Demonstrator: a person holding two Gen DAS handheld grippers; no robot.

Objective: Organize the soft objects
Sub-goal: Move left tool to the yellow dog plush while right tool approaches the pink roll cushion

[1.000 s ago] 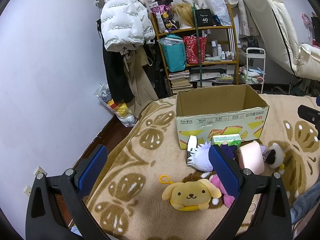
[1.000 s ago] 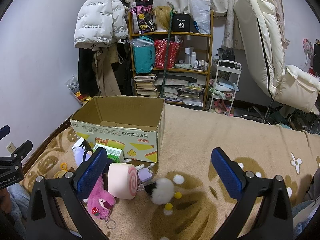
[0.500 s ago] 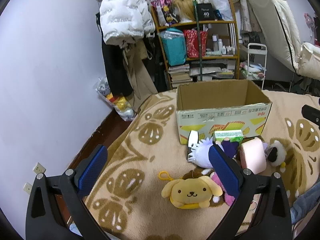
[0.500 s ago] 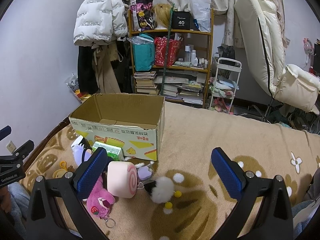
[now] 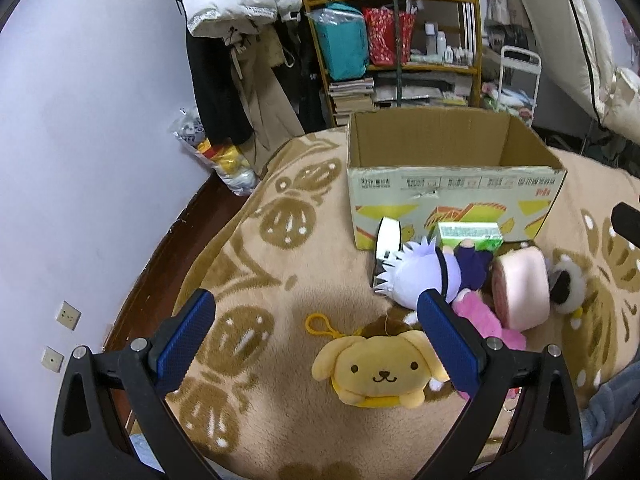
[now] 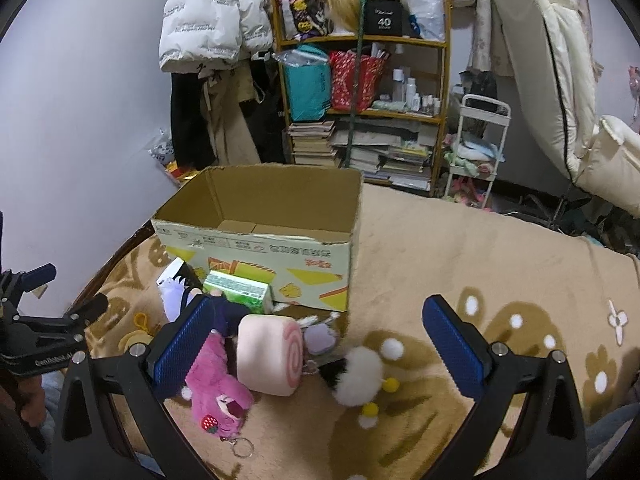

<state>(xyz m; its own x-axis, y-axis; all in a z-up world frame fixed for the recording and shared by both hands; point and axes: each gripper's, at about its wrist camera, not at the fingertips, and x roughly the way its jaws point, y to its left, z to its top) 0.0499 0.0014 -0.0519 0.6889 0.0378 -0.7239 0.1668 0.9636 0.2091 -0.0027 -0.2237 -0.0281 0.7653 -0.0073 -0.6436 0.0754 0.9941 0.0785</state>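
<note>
Both grippers hover spread, holding nothing: left gripper (image 5: 314,330) just above yellow dog plush (image 5: 378,372); right gripper (image 6: 316,338) frames pink roll plush (image 6: 270,354).

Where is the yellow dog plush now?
In the left wrist view, the yellow dog plush lies on the blanket, nearest the camera, just left of the pink plush.

Each gripper, left (image 5: 316,334) and right (image 6: 320,338), is a black forked frame with silver screws and two blue, ribbed pads (image 5: 182,340). White lettering marks the left one's side.
</note>
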